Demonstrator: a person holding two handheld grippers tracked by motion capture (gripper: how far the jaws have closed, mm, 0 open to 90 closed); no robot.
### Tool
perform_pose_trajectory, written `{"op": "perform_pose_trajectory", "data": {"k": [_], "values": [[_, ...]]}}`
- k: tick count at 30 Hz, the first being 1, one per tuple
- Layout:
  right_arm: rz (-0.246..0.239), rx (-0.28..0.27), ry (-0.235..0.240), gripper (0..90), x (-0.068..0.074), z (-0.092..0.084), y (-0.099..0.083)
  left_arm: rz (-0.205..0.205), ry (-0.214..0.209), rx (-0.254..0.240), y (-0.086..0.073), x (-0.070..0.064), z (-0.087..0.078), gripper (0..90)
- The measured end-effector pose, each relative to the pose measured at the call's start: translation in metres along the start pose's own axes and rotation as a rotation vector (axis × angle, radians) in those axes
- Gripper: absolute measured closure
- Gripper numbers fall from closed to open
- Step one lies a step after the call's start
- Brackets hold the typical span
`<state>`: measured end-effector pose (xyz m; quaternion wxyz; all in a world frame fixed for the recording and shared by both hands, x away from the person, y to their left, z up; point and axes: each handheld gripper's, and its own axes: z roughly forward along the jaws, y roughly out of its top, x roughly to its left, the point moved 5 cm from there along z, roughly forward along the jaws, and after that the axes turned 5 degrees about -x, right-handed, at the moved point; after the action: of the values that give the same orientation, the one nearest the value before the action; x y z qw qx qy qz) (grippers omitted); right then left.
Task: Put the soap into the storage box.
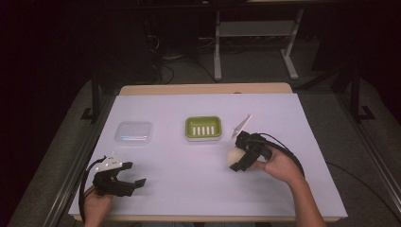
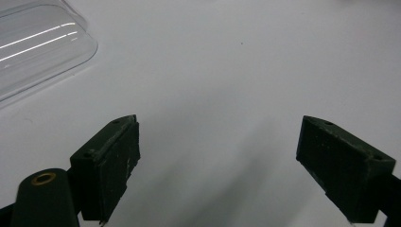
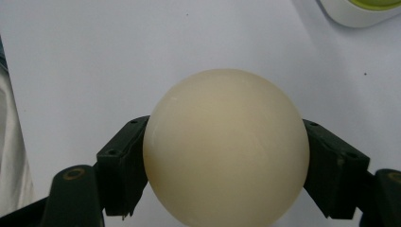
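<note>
A cream-coloured ball [image 3: 226,146] sits between the jaws of my right gripper [image 1: 239,161], which is shut on it from both sides. In the high view the ball [image 1: 233,156] is right of the table's middle, just in front of a green and white soap dish [image 1: 203,127]. My left gripper [image 1: 130,176] rests near the front left corner, open, with nothing between its fingers [image 2: 111,163]. A clear plastic lid [image 1: 134,133] lies behind it; its edge [image 2: 38,42] shows in the left gripper view.
A white sheet [image 1: 189,165] covers the table. A corner of the soap dish [image 3: 359,12] shows at the top right of the right gripper view. Table legs and cables stand on the dark floor beyond the far edge.
</note>
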<state>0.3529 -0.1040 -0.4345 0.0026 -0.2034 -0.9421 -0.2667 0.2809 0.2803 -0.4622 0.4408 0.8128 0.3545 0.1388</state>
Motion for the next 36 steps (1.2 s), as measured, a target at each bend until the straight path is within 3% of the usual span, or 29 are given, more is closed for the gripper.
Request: {"op": "perform_pose_trajectory", "data": {"k": [12,36], "values": [[-0.009,0.013,0.007,23.9,-0.009,0.000,0.017,-0.001,-0.003,-0.007,0.000,0.000,-0.001,13.6],[-0.033,-0.025,0.040,23.9,-0.026,0.004,0.057,-0.012,-0.002,-0.007,0.000,0.002,-0.001,13.6]]}}
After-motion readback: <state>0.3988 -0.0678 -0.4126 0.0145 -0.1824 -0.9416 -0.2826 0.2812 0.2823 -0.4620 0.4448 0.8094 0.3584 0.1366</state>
